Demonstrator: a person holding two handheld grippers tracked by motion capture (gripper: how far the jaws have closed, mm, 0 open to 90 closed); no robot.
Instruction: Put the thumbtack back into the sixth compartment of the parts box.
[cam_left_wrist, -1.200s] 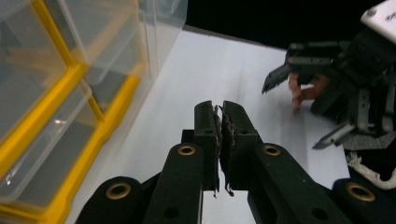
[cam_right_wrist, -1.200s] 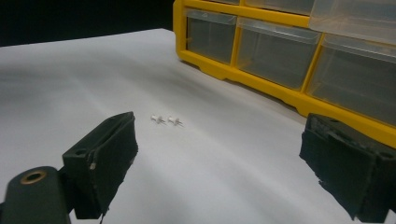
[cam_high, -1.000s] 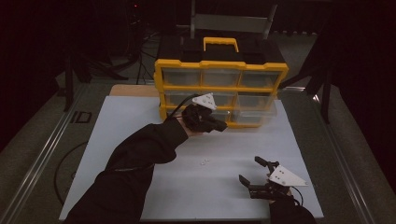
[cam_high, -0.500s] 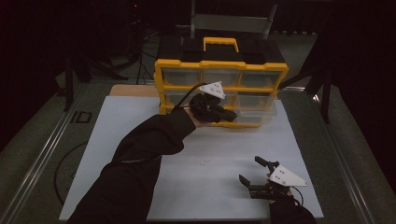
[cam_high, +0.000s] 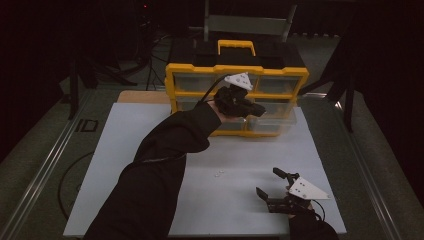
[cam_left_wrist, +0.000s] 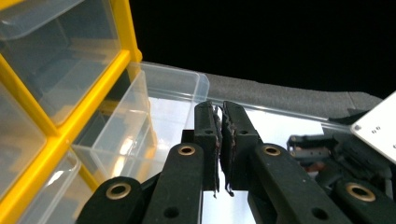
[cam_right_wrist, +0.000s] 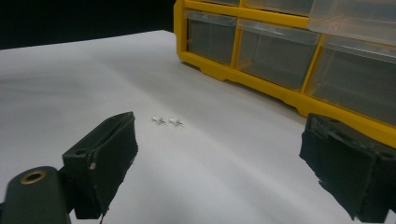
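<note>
The right gripper rests spread on the white table facing two small, light, slippery pins best pinched across the head, while beyond them the left gripper, pressed together and empty, hovers at the organizer's pulled-out drawer.

Two white push pins are seen lying side by side on the white table, beyond the right gripper, whose jaws are spread wide; a yellow drawer cabinet stands behind.
</note>
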